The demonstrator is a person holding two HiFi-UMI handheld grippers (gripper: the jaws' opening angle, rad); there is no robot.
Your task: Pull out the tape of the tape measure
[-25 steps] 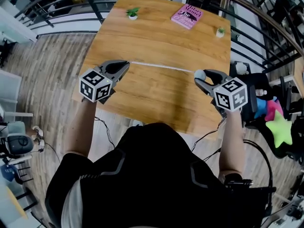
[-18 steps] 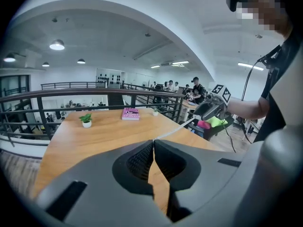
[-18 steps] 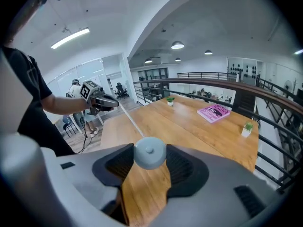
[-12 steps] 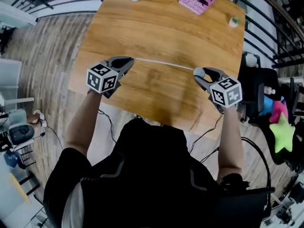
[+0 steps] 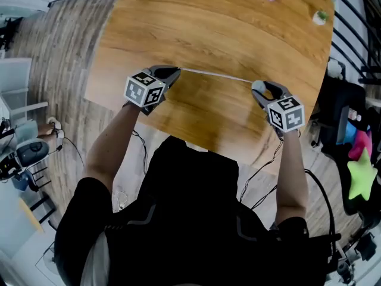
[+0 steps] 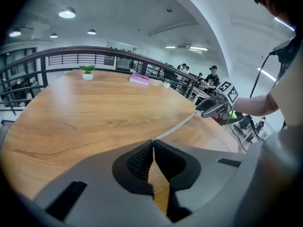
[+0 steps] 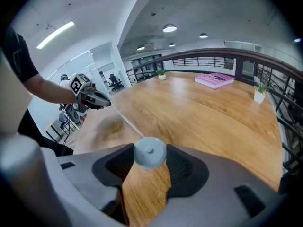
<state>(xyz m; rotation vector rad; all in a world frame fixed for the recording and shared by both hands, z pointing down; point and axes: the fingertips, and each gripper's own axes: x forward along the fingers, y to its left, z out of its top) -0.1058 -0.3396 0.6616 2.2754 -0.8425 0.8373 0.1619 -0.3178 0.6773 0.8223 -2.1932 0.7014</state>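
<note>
1. The tape measure, a round pale grey case, is held between the jaws of the right gripper. The pads are pressed on its two sides, so these jaws are kept rather wide.
2. The left gripper is closed to a very narrow gap, and the end of the tape is pinched between its ribbed pads.
3. The tape is drawn out as a thin pale line from the case to the left gripper. It is stretched almost straight between them.
4. Both grippers are held over the near part of the wooden table, well apart from each other. In the head view the left one is seen at the left and the right one at the right, and both are pointed obliquely down.
5. Whether the tape touches the table top cannot be told.
6. A pink book is laid flat near the far edge of the table.
7. A small potted plant is placed upright near the far right corner, apart from the book.
8. A dark railing is seen behind the far side of the table.
</note>
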